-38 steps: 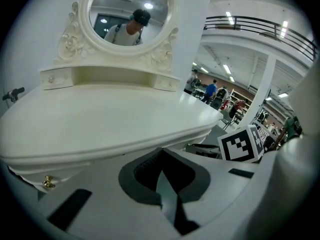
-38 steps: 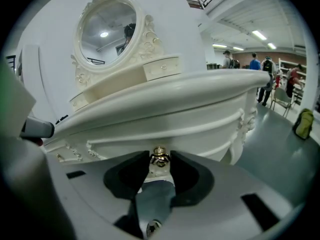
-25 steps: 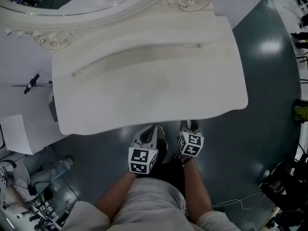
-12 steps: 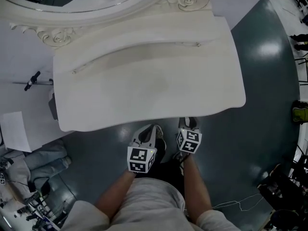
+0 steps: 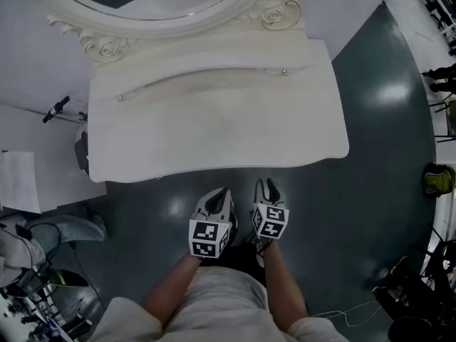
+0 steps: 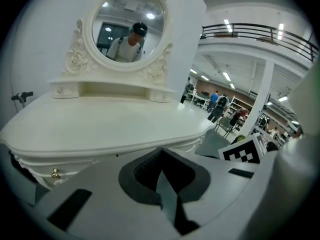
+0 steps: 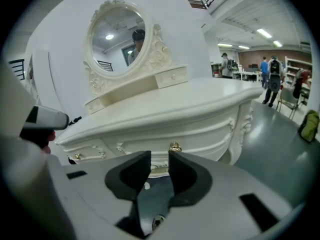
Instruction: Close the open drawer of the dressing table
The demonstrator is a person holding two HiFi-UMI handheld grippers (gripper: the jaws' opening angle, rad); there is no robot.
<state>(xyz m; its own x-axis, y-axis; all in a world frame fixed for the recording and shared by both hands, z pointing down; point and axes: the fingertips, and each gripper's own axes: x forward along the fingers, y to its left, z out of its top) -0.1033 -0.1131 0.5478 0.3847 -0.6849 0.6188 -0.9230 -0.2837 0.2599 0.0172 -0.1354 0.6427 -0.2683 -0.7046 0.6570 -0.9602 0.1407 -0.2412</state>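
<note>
**While both claws hang short of the front, the drawer looks pushed home**

Since nothing is being pushed at this moment, the two claws sit close to the person's body, side by side over the dark floor and clear of the furniture. The left claw is pinched together, pad against pad, with nothing in it. That is a sensible way to carry a tool used as a blunt pusher, not a grasper. Just beside it, the right claw is parted by a narrow gap and closing. Only floor and the table's lower edge show between its pads, so it holds nothing either.

Beyond the right claw's tips, the centre drawer of the dressing table carries a small gold knob. Its carved face appears to lie flush with the fronts on either side. From the head view no box juts out past the front edge, so I judge the closing done, or all but done. Both claws point at that front, which lets the person check the seam.

Farther back, the worktop is bare. Behind it a low shelf with little drawers runs under the oval mirror.
</note>
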